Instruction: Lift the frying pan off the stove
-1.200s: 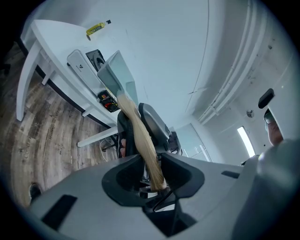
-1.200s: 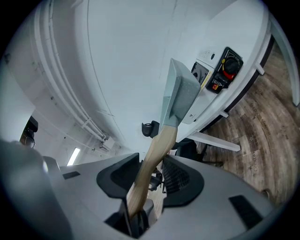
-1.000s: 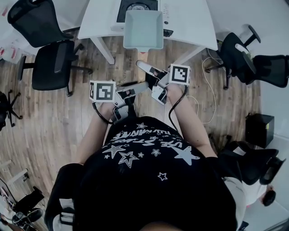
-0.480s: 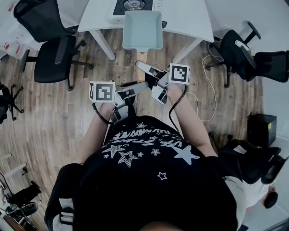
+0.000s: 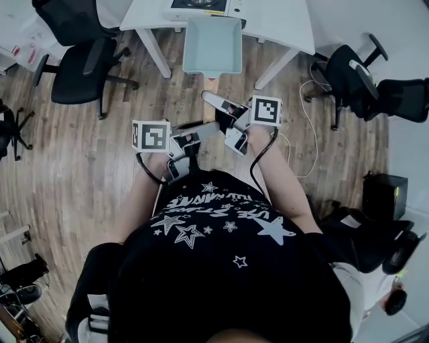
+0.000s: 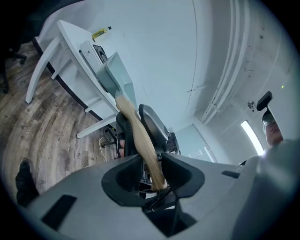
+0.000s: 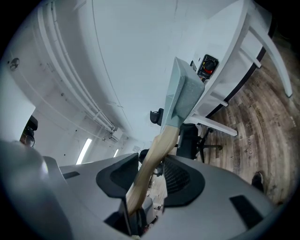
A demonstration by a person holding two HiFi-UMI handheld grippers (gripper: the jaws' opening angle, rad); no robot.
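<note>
Head view: we clamp left gripper (image 5: 206, 128) and right gripper (image 5: 214, 100) on the handle (image 7: 159, 140) so the frying pan (image 5: 213, 43) hangs level.

We've got a white table (image 5: 281, 23) with the stove (image 5: 198, 4) near its front edge, plus office chairs (image 5: 77, 70) parked on the wood floor (image 5: 87, 174) around it.

White lettering across black shirt (image 5: 218, 204), centre of head view: upside down, not legible. Yellow label (image 6: 98, 33), upper left of left gripper view: too small to read.
</note>
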